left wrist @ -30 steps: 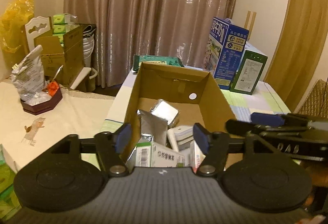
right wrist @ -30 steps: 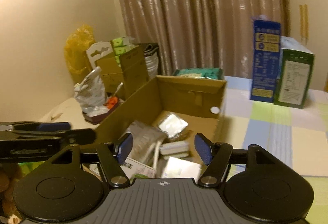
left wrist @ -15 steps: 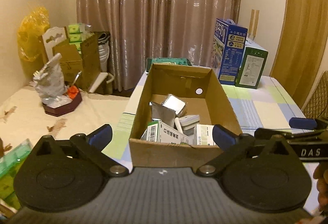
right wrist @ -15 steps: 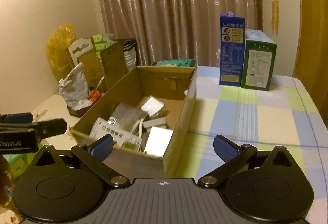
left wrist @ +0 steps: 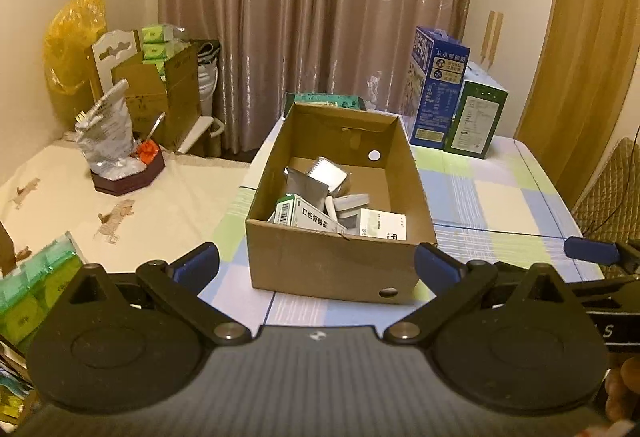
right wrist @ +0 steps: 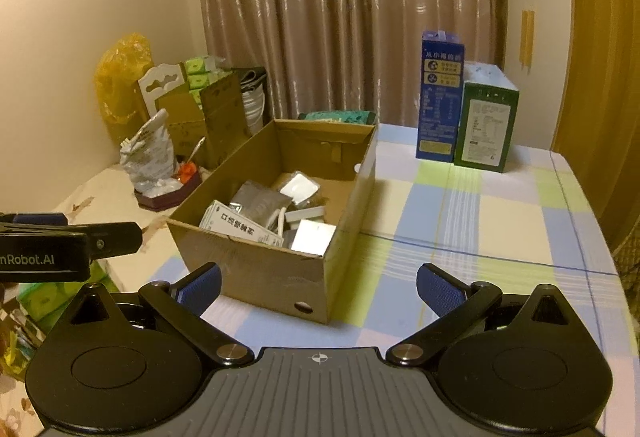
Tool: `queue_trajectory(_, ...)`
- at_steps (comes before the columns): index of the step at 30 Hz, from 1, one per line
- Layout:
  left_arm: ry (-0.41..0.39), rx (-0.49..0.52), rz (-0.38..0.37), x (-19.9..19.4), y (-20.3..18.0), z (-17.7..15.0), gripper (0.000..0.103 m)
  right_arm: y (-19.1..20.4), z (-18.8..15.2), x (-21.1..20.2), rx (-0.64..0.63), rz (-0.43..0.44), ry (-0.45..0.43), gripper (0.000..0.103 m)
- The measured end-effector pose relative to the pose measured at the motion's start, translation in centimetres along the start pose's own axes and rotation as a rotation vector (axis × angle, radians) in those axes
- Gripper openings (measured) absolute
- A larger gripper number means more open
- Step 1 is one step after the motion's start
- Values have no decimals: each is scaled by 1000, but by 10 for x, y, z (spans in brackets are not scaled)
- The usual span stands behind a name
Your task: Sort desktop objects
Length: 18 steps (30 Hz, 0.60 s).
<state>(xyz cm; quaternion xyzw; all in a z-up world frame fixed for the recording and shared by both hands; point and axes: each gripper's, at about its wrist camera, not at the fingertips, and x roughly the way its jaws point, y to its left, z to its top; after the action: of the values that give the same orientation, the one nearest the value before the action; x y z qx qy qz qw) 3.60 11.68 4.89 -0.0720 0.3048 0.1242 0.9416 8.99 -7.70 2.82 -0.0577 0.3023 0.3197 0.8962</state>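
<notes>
An open cardboard box (left wrist: 332, 265) (right wrist: 256, 269) stands on the checked tablecloth. Inside lie several items: a white-and-green medicine carton (left wrist: 306, 217) (right wrist: 236, 223), silver foil packets (left wrist: 326, 173) (right wrist: 298, 187) and a white card (left wrist: 382, 225). My left gripper (left wrist: 318, 265) hangs open in front of the box's near wall, nothing between its blue pads. My right gripper (right wrist: 318, 287) is open too, near the box's front right corner, and it holds nothing. Each gripper shows at the edge of the other's view.
A blue carton (left wrist: 436, 85) (right wrist: 440, 97) and a green carton (left wrist: 474, 119) (right wrist: 486, 125) stand at the table's far side. A green packet (left wrist: 324, 101) lies behind the box. Left, a second table carries a foil bag (left wrist: 106, 133) in a dark tray, with cardboard boxes beyond it.
Both grippers opened wide and pulled back and up from inside the box. The box now lies whole in front of them.
</notes>
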Motion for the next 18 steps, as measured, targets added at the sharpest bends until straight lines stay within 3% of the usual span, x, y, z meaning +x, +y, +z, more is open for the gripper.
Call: queue_trajectory(18, -17, 24, 2, -11, -11, -1, 102, 3, -4, -10, 0, 6, 0, 101)
